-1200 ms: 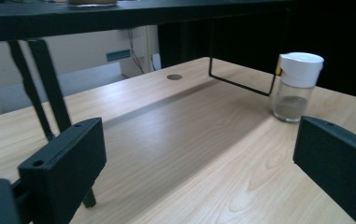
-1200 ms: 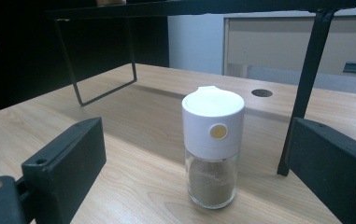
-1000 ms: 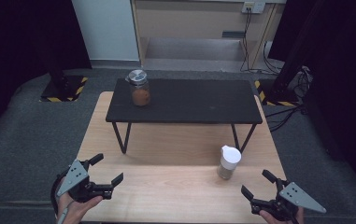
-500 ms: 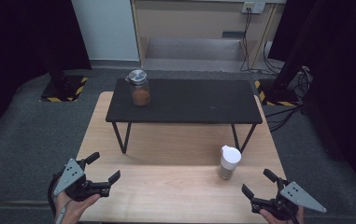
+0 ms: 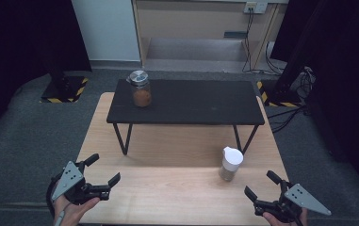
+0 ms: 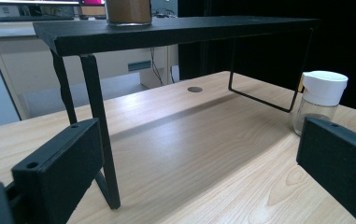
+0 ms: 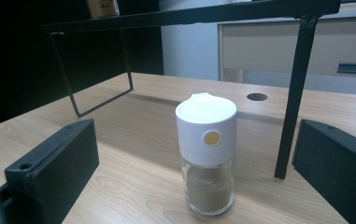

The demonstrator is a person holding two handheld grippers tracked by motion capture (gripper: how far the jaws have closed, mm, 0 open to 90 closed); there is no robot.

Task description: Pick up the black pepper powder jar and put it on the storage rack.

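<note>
A small glass shaker with a white cap (image 5: 231,164) stands on the wooden table (image 5: 167,197), holding brownish powder (image 7: 207,186). My right gripper (image 5: 260,183) hovers near the front right corner, just right of and nearer than the shaker. Its black fingers (image 7: 54,163) stand wide apart and have just been opening, with nothing between them. The shaker stands a little ahead of them. My left gripper (image 5: 104,168) is open and empty at the front left, facing the black shelf (image 5: 186,101). The shaker (image 6: 320,100) sits off to its right.
A glass jar with a metal lid and brown contents (image 5: 140,88) stands on the left end of the black shelf, which rests on thin metal legs (image 6: 96,130) over the far half of the table. A cable hole (image 7: 257,96) sits in the tabletop. Grey carpet surrounds the table.
Both hands stay where they were. The right gripper's jaws look slightly wider than a second ago.
</note>
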